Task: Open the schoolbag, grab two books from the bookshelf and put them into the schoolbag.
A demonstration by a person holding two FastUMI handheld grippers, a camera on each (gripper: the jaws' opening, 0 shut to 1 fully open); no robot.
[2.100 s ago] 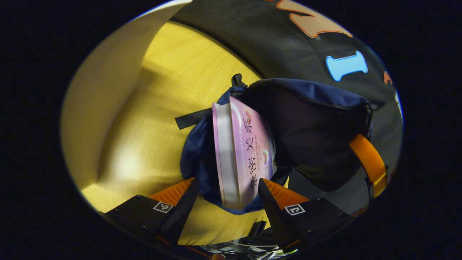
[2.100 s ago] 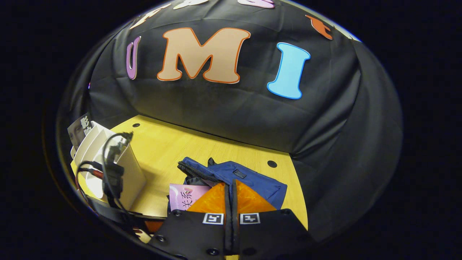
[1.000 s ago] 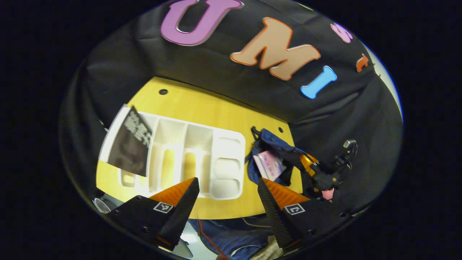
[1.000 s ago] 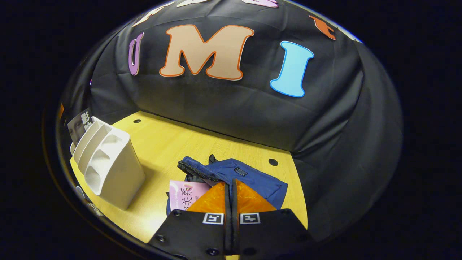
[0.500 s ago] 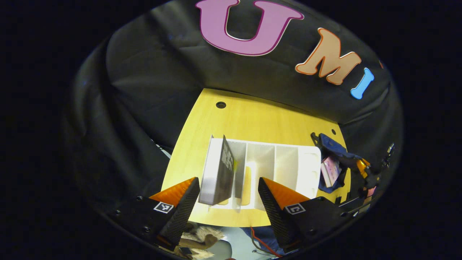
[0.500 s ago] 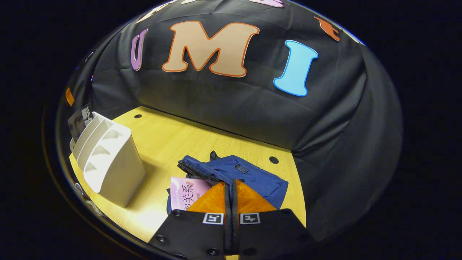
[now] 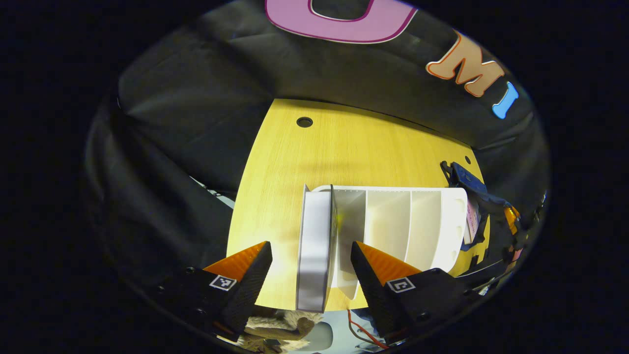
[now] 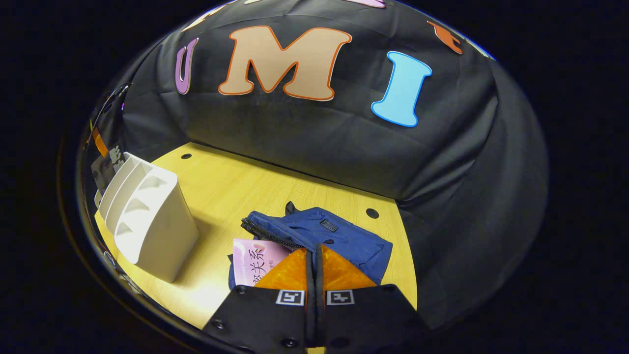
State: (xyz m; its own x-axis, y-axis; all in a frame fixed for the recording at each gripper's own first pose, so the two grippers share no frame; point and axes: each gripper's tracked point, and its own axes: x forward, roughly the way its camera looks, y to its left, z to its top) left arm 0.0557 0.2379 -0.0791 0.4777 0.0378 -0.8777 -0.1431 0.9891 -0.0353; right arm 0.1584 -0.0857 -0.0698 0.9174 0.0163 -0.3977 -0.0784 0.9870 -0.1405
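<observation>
Left gripper [image 7: 310,255] spread wide around a book in the bookshelf; right gripper [image 8: 313,263] fully closed at the schoolbag.

In the left gripper view, the fingers straddle the upright book [image 7: 314,246] in the end compartment of the white bookshelf [image 7: 422,226], one finger on each side and neither touching it. The bookshelf stands on the yellow table [image 7: 344,147]. In the right gripper view, the fingers meet with no visible gap above the blue schoolbag [image 8: 324,236]; whether any fabric is pinched between them cannot be determined. A pink book [image 8: 253,263] protrudes from the open mouth of the schoolbag, which lies near the table's right edge, well apart from the bookshelf [image 8: 147,216] at the left.
</observation>
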